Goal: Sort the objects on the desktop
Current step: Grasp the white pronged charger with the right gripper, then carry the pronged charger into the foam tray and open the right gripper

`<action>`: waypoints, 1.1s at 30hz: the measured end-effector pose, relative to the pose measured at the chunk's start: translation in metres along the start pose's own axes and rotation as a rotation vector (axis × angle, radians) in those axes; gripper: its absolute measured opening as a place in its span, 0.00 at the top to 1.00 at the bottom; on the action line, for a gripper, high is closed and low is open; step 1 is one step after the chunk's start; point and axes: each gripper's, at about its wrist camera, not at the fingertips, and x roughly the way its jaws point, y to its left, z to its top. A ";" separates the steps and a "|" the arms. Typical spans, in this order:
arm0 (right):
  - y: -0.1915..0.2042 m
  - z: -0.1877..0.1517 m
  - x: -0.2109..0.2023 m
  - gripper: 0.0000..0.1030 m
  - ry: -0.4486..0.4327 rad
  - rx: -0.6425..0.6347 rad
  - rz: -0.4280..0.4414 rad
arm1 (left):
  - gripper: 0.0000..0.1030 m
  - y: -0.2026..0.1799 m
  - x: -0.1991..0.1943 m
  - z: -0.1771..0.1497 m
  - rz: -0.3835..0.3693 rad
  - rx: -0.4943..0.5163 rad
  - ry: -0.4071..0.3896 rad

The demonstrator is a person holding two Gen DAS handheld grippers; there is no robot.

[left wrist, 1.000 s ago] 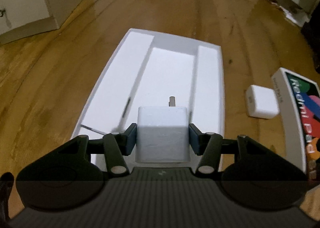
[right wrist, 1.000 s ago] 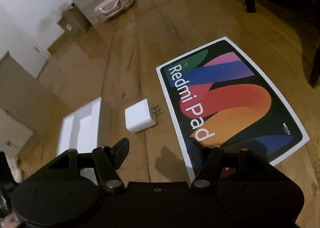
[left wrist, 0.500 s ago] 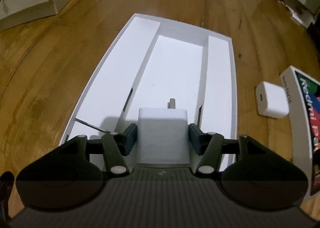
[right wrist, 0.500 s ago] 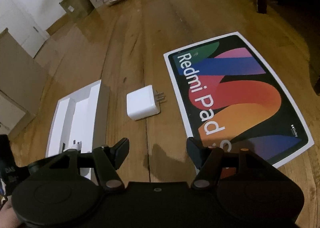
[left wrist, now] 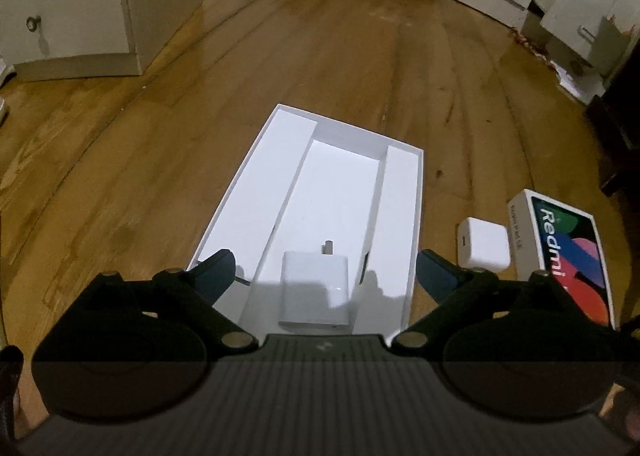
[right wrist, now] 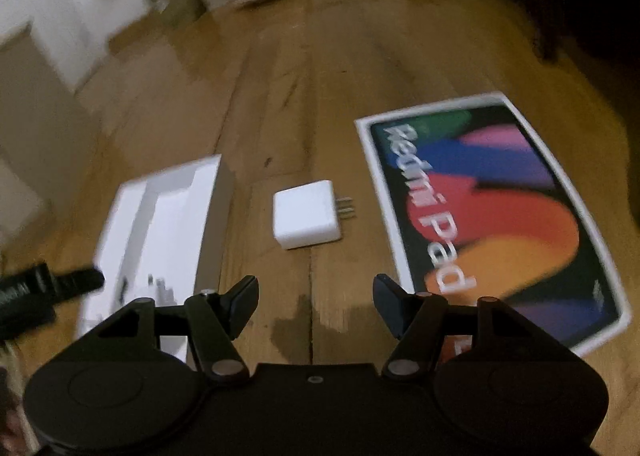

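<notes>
The left gripper (left wrist: 324, 272) hangs over the near end of the white tray (left wrist: 416, 192), its jaws spread wide with nothing between them. One white charger (left wrist: 314, 292) lies in the tray's middle compartment, prongs pointing away, clear of both fingers. That placement looks done.

The other charger (right wrist: 306, 214) sits on the wooden floor (right wrist: 260, 96) between the tray and the Redmi Pad box (right wrist: 492, 216), prongs toward the box, touching neither. The right gripper (right wrist: 314, 304) hovers short of it, jaws open and empty, roughly lined up with it. I judge this charger is the next thing to sort: the right gripper needs to come forward and down, close on its flat sides, then carry it to the tray.

The right view is smeared by motion, so the box lettering and the tray's inside are soft there. The tray's near edge is hidden behind the left gripper body. Something thin and dark lies at the tray's near left corner; I cannot tell what it is. The box is cut off in the left view.
</notes>
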 end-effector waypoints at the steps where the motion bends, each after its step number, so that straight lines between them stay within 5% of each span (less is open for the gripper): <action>1: 0.010 0.006 0.000 0.33 -0.005 -0.060 -0.010 | 0.05 0.003 0.000 0.000 -0.003 -0.013 0.003; 6: 0.019 0.044 0.023 0.33 0.017 -0.107 0.073 | 0.05 0.020 0.004 0.000 -0.016 -0.083 0.017; 13: 0.017 0.072 0.067 0.36 0.118 -0.177 0.051 | 0.05 0.044 0.012 0.000 -0.009 -0.226 0.027; 15: 0.019 0.074 0.076 0.36 0.133 -0.166 0.073 | 0.05 0.044 0.016 -0.001 -0.013 -0.227 0.026; 21: 0.013 0.072 0.100 0.36 0.159 -0.139 -0.037 | 0.05 0.044 0.020 -0.004 -0.008 -0.250 0.019; 33: 0.007 0.069 0.102 0.42 0.104 -0.112 0.002 | 0.05 0.069 0.013 -0.003 0.025 -0.296 0.011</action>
